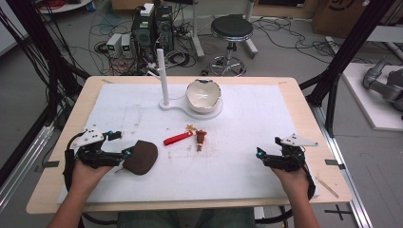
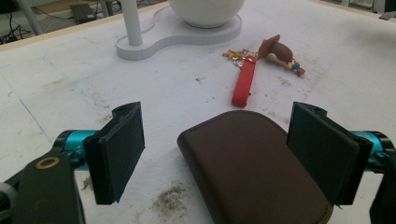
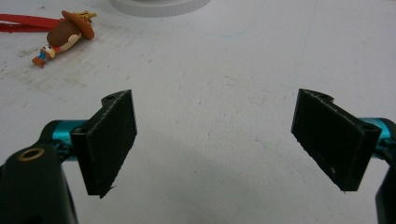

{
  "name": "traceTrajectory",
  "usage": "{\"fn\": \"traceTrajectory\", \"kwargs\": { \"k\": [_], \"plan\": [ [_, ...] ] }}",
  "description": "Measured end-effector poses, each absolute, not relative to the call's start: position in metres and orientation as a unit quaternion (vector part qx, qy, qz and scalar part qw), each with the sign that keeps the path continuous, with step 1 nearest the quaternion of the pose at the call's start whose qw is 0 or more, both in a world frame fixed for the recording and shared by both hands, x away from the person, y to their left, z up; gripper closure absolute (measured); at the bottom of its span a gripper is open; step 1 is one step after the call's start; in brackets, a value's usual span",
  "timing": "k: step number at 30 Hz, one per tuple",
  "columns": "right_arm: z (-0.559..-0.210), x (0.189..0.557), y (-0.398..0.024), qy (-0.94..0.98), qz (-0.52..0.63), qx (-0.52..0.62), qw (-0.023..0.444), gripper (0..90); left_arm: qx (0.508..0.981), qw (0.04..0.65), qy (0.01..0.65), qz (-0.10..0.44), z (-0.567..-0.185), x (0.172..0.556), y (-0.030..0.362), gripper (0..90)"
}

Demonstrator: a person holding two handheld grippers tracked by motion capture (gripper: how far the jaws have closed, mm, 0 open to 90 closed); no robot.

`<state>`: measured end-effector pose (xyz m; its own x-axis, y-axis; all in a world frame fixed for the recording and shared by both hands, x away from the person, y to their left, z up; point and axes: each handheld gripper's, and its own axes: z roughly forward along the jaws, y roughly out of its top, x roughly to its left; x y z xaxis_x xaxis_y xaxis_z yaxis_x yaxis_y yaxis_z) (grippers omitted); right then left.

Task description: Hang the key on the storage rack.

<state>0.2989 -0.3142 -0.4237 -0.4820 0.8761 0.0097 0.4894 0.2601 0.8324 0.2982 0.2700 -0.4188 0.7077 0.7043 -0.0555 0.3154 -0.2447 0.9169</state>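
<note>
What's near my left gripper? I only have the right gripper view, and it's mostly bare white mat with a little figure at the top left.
Observer: A brown pouch lies flat right at the left gripper, partly between its open jaws; the left gripper view shows a gap to the far pad.
Operator: What is that figure hooked to?
Observer: The figure hangs on a ring with a red strap, lying mid-mat.
Operator: What's the white edge at my top?
Observer: The base of a white stand with an upright post; a white bowl sits on it.
Operator: And my right gripper?
Observer: The right gripper is open, low over bare mat.
</note>
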Motion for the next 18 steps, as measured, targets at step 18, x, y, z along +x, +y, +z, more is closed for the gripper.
{"fn": "traceTrajectory", "kwargs": {
  "k": [18],
  "plan": [
    [-0.4232,0.299,-0.3052,0.762,0.406,0.447,0.234,14.3,0.772,0.514,0.325,0.187,-0.4188,0.2978,0.2687,19.0]
  ]
}}
